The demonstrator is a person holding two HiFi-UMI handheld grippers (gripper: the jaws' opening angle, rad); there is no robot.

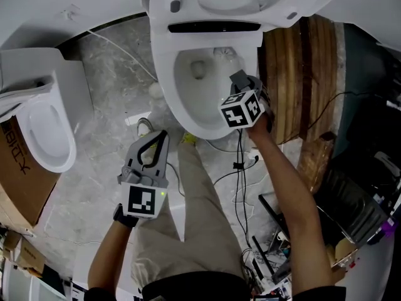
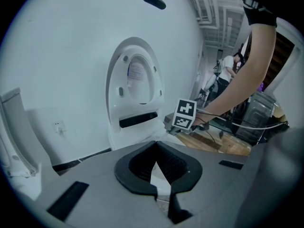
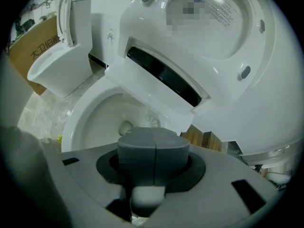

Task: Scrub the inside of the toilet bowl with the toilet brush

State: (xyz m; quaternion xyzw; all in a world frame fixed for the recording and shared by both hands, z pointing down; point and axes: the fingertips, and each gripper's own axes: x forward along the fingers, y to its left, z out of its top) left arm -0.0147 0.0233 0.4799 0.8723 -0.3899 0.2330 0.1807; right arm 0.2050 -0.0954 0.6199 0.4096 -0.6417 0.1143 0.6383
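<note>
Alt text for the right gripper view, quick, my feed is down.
The right gripper, jaws shut on the white toilet brush handle, points into the open toilet bowl, where the brush head sits near the drain. The lid stands raised; a second toilet stands at left.

**Head view:** the camera looks steeply down past the person's legs onto the toilet bowl, the marble floor and both grippers, the widest sweep of the three.

**Left gripper view:** the camera rides on the left gripper, held low and back from the bowl. It faces roughly level along its own jaws toward the raised lid. It catches the right gripper, which the head view also shows.

**Right gripper view:** this camera sits closest, tilted down over the bowl's rim. It shares with the head view the bowl's inside, the toilet brush head and the second toilet off to the left.
</note>
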